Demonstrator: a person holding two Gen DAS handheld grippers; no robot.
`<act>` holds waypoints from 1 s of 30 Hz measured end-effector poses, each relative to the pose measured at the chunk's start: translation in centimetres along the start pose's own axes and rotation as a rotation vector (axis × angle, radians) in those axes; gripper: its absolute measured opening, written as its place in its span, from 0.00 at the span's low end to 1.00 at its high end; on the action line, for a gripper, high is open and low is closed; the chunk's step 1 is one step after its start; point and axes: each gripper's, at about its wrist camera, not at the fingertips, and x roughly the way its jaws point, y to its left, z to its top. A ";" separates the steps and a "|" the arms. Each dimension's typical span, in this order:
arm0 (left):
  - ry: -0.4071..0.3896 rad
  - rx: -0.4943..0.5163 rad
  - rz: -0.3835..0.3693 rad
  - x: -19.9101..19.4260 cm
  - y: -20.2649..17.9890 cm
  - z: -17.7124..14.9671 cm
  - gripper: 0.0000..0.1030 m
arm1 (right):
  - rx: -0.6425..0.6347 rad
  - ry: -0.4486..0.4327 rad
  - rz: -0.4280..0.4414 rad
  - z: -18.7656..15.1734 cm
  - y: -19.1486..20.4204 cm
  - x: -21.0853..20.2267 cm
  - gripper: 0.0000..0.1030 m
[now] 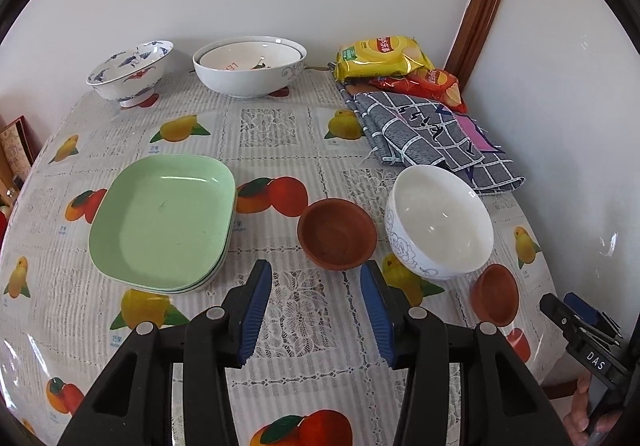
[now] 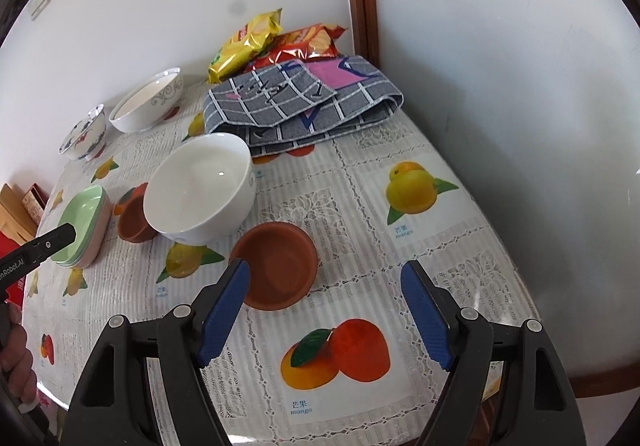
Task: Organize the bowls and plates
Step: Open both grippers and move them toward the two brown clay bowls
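Observation:
A stack of green square plates (image 1: 164, 221) (image 2: 82, 221) lies at the left of the table. A brown clay bowl (image 1: 337, 234) (image 2: 134, 221) sits beside a white bowl (image 1: 438, 221) (image 2: 200, 189). A second brown clay bowl (image 1: 495, 294) (image 2: 276, 266) sits nearer the table's edge. A blue-and-white footed bowl (image 1: 130, 69) (image 2: 84, 137) and two nested white bowls (image 1: 250, 65) (image 2: 146, 101) stand at the back. My left gripper (image 1: 316, 286) is open and empty, just short of the first clay bowl. My right gripper (image 2: 324, 282) is open and empty, its left finger at the second clay bowl's near rim.
A folded grey checked cloth (image 1: 432, 133) (image 2: 300, 105) and yellow (image 1: 380, 55) (image 2: 244, 43) and red (image 1: 432, 83) (image 2: 304, 43) chip bags lie at the back right corner by the wall. The fruit-print tablecloth (image 2: 400, 246) covers a rounded table.

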 end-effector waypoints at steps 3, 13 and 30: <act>0.015 -0.015 0.009 1.1 0.2 0.1 0.43 | 0.019 0.013 0.003 -0.1 -0.3 1.0 0.76; 0.055 -0.060 0.012 4.8 0.6 0.7 0.43 | 0.002 0.068 0.022 -0.3 -0.3 4.8 0.64; 0.145 -0.109 0.018 10.5 1.0 1.6 0.43 | 0.001 0.064 -0.044 -0.4 -0.2 7.9 0.64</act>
